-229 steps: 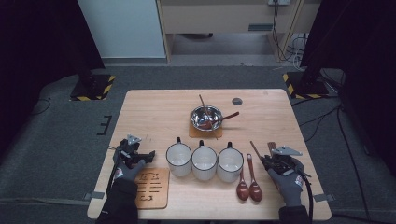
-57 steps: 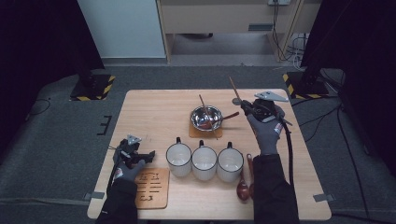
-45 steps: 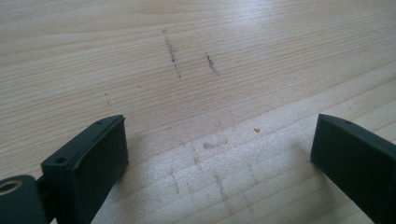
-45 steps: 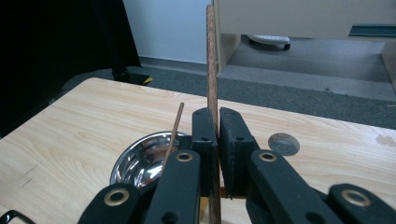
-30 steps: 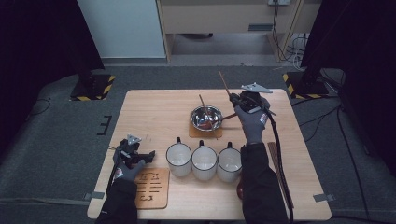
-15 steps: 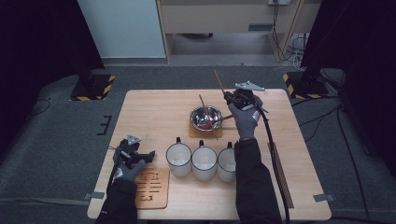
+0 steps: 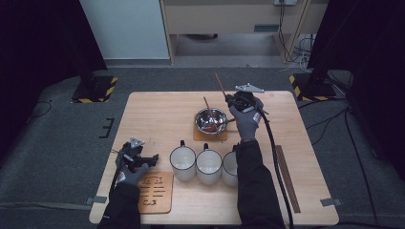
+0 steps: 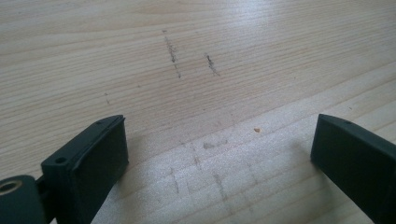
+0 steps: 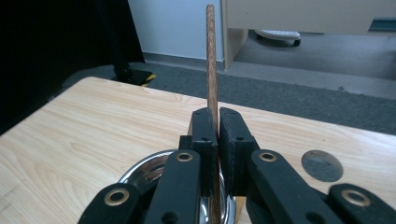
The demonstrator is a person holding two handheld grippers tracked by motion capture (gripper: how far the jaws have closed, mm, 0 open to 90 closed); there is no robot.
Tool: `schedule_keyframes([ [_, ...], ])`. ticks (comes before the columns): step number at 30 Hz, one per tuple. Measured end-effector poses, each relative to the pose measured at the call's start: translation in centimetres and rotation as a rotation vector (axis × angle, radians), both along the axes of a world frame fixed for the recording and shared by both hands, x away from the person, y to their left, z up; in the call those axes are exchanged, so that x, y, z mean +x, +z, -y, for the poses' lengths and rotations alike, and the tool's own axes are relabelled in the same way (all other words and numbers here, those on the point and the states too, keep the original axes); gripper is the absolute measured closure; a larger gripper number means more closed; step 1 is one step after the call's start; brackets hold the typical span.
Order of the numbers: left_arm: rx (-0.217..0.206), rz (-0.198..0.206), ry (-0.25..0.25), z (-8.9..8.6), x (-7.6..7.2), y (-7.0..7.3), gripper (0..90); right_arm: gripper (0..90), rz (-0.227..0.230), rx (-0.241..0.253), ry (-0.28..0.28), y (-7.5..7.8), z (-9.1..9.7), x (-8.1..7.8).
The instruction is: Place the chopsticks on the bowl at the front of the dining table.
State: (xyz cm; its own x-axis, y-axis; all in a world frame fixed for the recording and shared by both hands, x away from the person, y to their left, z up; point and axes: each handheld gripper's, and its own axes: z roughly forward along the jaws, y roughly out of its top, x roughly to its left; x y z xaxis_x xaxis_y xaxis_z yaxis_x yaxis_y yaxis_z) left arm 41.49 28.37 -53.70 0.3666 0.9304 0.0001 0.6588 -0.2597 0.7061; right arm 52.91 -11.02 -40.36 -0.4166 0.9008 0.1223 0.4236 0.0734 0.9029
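My right gripper [image 7: 232,100] is shut on a brown wooden spoon [image 7: 220,88], whose thin handle slants up and away. It hovers at the right rim of a shiny metal bowl [image 7: 210,119]. In the right gripper view the handle [image 9: 211,56] rises straight between the closed jaws of the gripper [image 9: 215,122], with the bowl's rim [image 9: 140,171] just below. The spoon's lower end is hidden. Another brown utensil [image 7: 207,104] leans in the bowl. My left gripper [image 7: 145,160] rests open at the table's near left; its view has the gripper [image 8: 219,149] over bare wood.
The bowl stands on a square cork mat [image 7: 199,136]. Three white mugs [image 7: 183,162] [image 7: 209,165] [image 7: 229,168] line up in front of it. A cut-out wooden trivet [image 7: 155,191] lies near left. A dark strip [image 7: 287,177] lies at the right. A dark disc [image 9: 320,165] is set in the tabletop.
My right gripper has carried the spoon leftward and a little lower, from the table's far right to the bowl's rim. The left gripper has stayed put.
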Motion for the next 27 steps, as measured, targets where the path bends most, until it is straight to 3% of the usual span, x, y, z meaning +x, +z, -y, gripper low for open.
schedule_keyframes([
  [8,0.0,0.0,0.0,0.0,0.0,0.0,2.8,85.3,0.003,0.001,-0.004,0.3,-0.6,0.5],
  [27,0.0,0.0,0.0,0.0,0.0,0.0,2.8,85.2,-0.077,-0.006,-0.01,-3.8,-2.9,2.4],
])
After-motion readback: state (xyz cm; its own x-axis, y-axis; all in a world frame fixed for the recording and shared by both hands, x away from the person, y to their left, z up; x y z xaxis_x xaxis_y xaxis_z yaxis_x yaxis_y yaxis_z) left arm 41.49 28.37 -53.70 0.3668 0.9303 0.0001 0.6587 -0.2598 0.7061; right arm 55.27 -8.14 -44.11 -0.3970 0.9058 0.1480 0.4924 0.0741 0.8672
